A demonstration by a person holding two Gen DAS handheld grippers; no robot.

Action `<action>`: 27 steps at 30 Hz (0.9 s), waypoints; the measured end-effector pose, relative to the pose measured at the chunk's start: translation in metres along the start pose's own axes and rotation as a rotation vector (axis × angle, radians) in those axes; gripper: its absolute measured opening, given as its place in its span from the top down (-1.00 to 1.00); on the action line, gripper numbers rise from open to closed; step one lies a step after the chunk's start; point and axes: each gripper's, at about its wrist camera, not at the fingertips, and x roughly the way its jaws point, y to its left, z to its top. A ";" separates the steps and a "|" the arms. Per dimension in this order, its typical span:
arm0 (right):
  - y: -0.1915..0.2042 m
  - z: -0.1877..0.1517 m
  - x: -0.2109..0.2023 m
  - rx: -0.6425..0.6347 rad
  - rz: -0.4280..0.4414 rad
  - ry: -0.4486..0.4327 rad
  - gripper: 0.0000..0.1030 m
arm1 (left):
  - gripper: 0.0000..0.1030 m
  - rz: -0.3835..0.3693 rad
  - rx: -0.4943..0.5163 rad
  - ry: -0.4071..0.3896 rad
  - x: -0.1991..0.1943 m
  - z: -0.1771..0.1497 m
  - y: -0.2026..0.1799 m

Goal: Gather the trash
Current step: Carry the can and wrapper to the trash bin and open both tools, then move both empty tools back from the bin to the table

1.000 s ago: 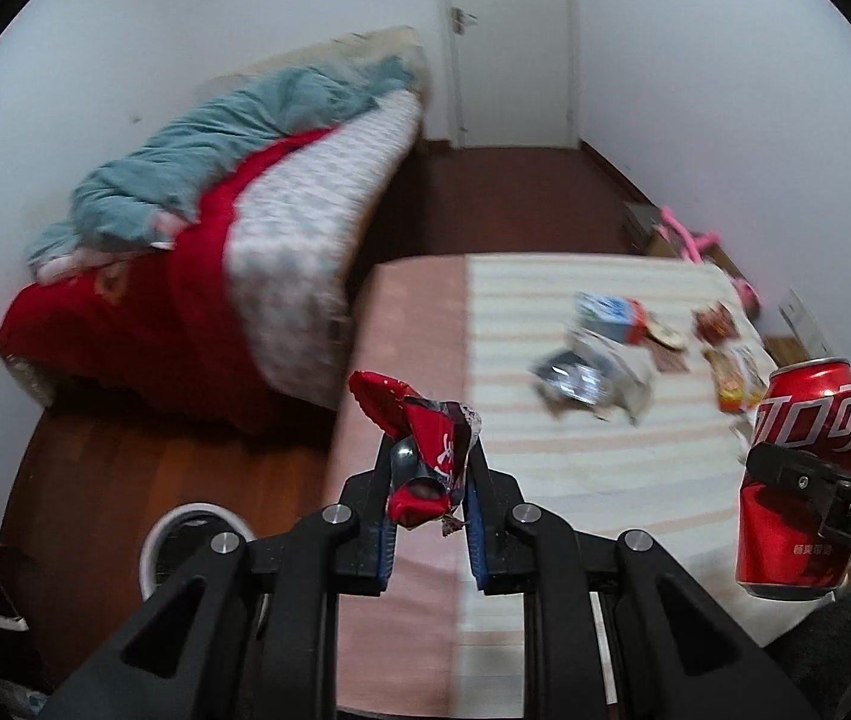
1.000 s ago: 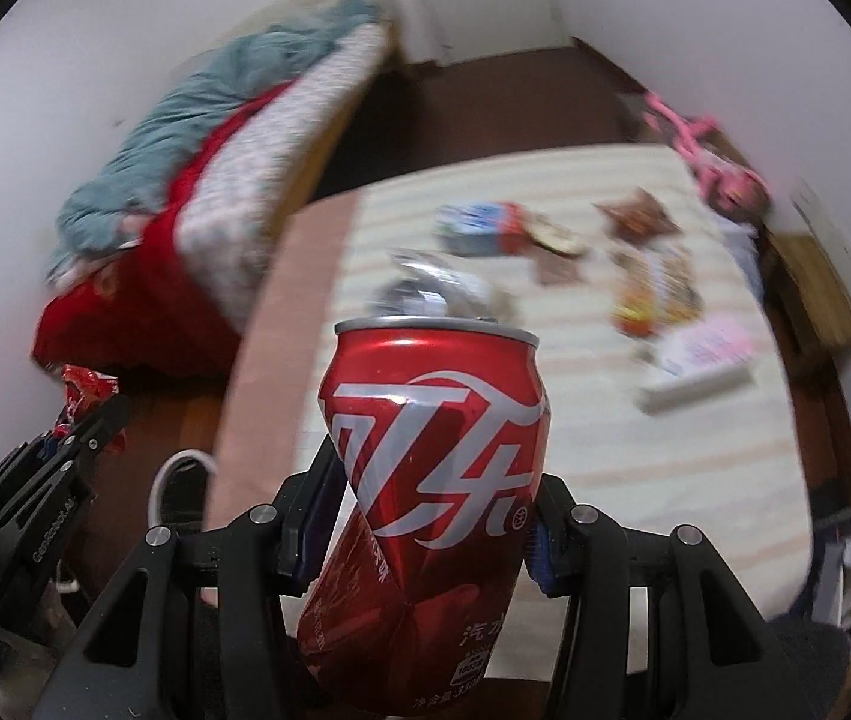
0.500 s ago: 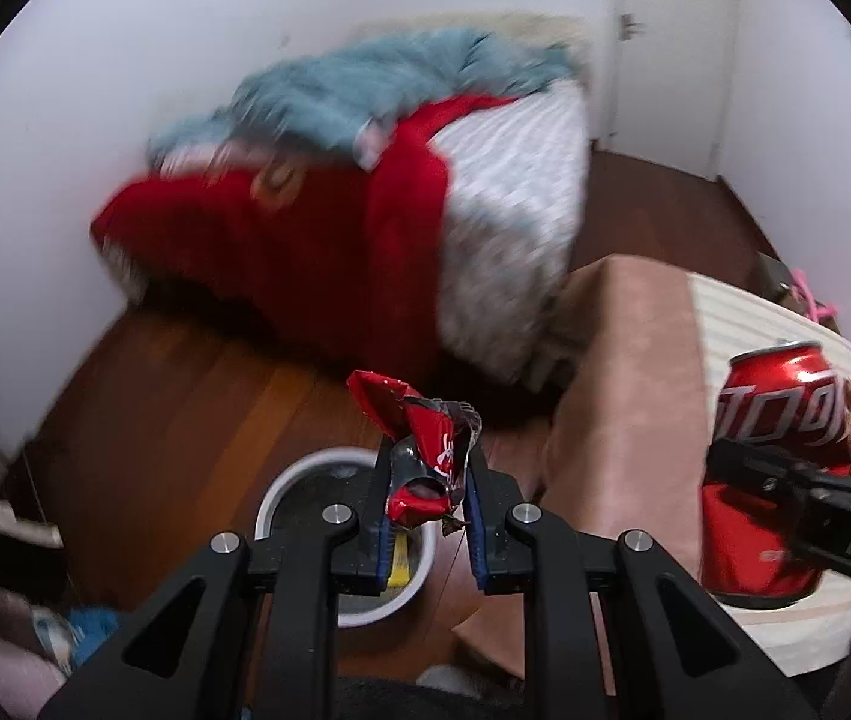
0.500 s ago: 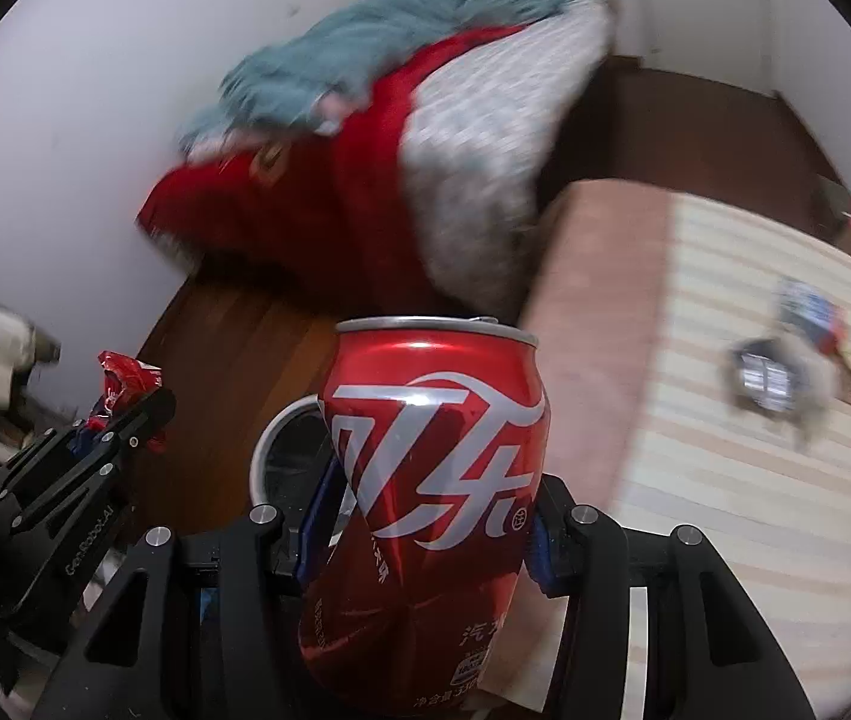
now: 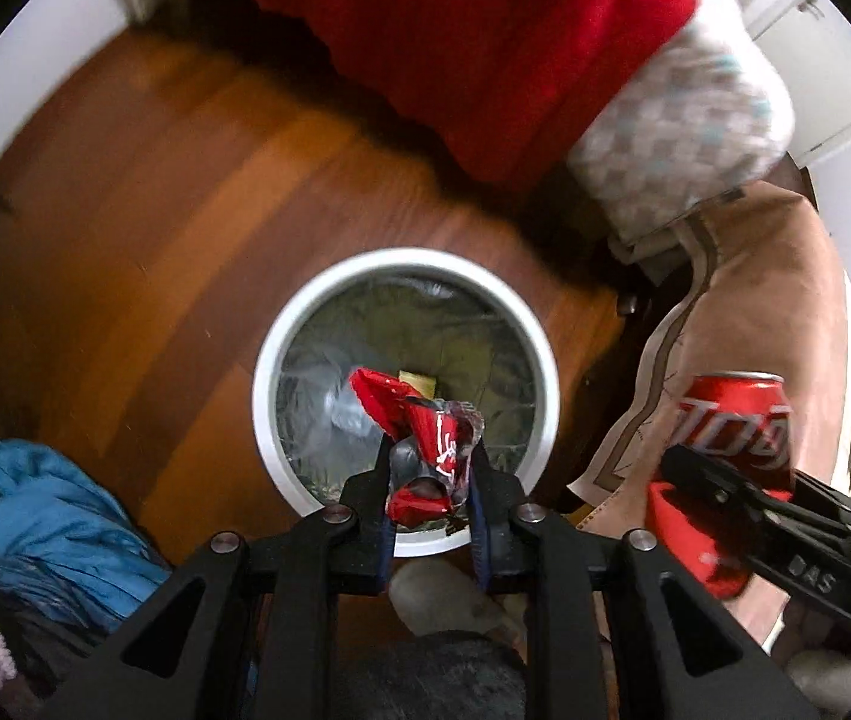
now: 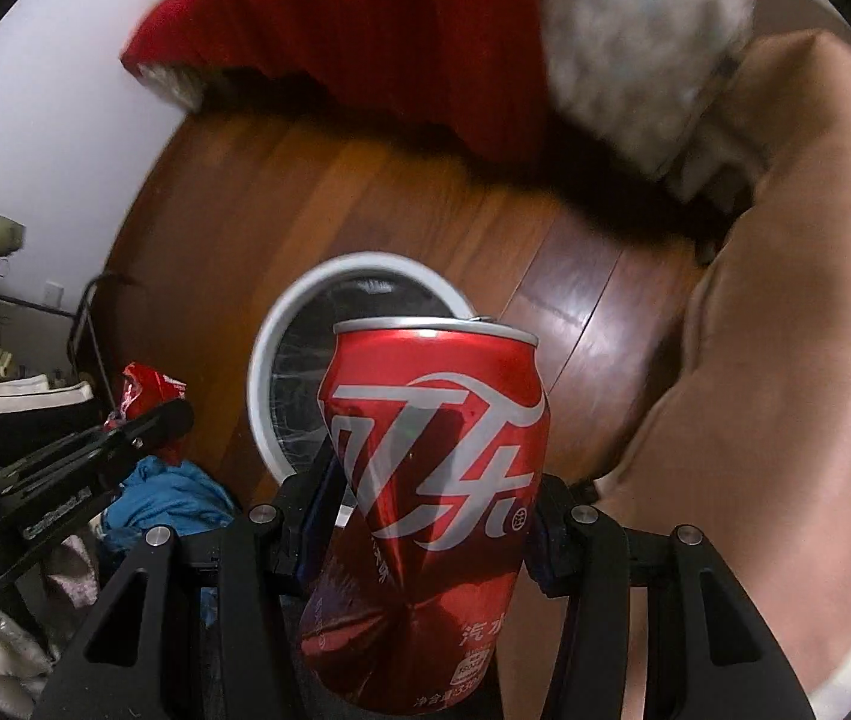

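My left gripper (image 5: 430,468) is shut on a crumpled red wrapper (image 5: 419,432) and holds it above the near side of a white round trash bin (image 5: 305,324) lined with a clear bag. My right gripper (image 6: 425,480) is shut on a dented red cola can (image 6: 431,492), held upright beside the bin (image 6: 269,348), which shows behind the can. The can also shows at the right of the left wrist view (image 5: 731,462). The left gripper with the wrapper (image 6: 146,390) shows at the left of the right wrist view.
The bin stands on a brown wooden floor (image 5: 185,192). A bed with a red blanket (image 5: 485,36) lies beyond it. A table with a pinkish cloth (image 5: 785,324) hangs at the right. Blue clothing (image 5: 47,516) lies on the floor at the left.
Both grippers have swung left and down from the table toward the floor. The bin now sits centred under the left gripper. Both still hold their items.
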 end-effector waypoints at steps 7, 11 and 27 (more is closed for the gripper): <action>0.001 0.035 0.071 0.028 0.004 0.117 -0.05 | -0.74 -0.011 -0.106 0.078 0.032 0.009 0.033; -0.001 0.046 0.087 0.025 0.047 0.127 -0.72 | -0.89 0.016 -0.140 0.066 0.027 0.002 0.048; 0.010 -0.015 0.039 -0.156 -0.187 0.016 -1.00 | -0.90 0.231 -0.063 -0.109 -0.025 -0.048 0.041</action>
